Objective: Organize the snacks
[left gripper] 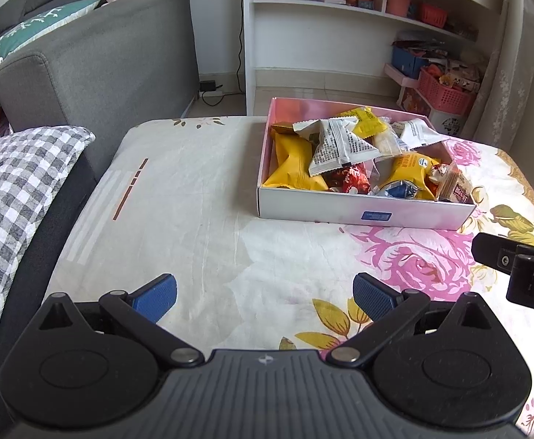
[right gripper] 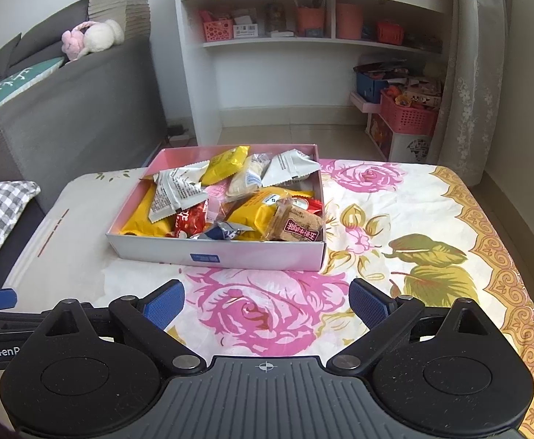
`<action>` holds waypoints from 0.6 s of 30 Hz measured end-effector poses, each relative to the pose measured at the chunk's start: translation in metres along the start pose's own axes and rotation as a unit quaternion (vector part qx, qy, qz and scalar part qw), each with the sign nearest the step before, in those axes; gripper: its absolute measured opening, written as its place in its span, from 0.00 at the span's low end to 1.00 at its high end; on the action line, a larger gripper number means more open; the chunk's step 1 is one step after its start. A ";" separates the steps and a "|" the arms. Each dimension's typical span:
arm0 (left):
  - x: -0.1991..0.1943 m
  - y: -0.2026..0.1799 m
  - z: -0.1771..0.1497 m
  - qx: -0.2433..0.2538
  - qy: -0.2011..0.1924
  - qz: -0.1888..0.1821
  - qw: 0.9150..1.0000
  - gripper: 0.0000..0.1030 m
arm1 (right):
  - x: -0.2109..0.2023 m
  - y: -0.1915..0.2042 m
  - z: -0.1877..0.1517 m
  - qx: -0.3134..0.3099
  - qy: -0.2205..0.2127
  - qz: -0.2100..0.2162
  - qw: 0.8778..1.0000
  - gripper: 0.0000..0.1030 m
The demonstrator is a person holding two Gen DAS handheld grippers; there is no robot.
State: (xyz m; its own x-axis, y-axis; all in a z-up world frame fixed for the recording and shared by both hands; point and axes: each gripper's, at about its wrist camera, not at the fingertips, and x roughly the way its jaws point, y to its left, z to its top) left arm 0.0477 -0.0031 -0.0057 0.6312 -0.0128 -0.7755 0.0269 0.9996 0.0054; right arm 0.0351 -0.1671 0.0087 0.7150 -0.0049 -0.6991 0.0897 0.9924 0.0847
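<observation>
A shallow pink-and-white box sits on the flowered cloth and holds several snack packets: yellow bags, white bags, a red packet and a brown biscuit pack. My left gripper hovers open over the cloth, short of the box and to its left, nothing between its blue pads. My right gripper is open too, in front of the box's near wall. Each gripper shows at the edge of the other's view.
A flowered cloth covers the low table. A grey sofa with a checked cushion stands to the left. White shelves and pink baskets are behind, on the tiled floor. A curtain hangs at the right.
</observation>
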 end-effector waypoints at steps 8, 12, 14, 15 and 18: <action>0.000 0.001 0.000 -0.002 0.001 0.000 1.000 1.00 | 0.001 0.004 -0.001 -0.004 0.002 0.002 1.000 0.95; -0.001 0.002 0.000 -0.003 0.000 0.001 1.000 1.00 | 0.001 0.005 -0.002 -0.005 0.003 0.003 1.000 0.95; -0.001 0.002 0.000 -0.004 -0.001 0.002 1.000 1.00 | 0.001 0.006 -0.002 -0.006 0.003 0.003 1.000 0.95; -0.001 0.002 0.000 -0.004 -0.001 0.003 1.000 1.00 | 0.001 0.007 -0.002 -0.007 0.003 0.004 1.000 0.95; -0.001 0.002 0.000 -0.005 0.000 0.004 1.000 1.00 | 0.002 0.009 -0.003 -0.010 0.003 0.005 1.000 0.95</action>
State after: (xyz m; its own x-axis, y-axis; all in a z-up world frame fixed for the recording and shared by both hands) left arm 0.0474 -0.0007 -0.0046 0.6314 -0.0050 -0.7754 0.0146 0.9999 0.0055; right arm 0.0349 -0.1582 0.0061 0.7113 0.0048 -0.7029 0.0690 0.9947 0.0766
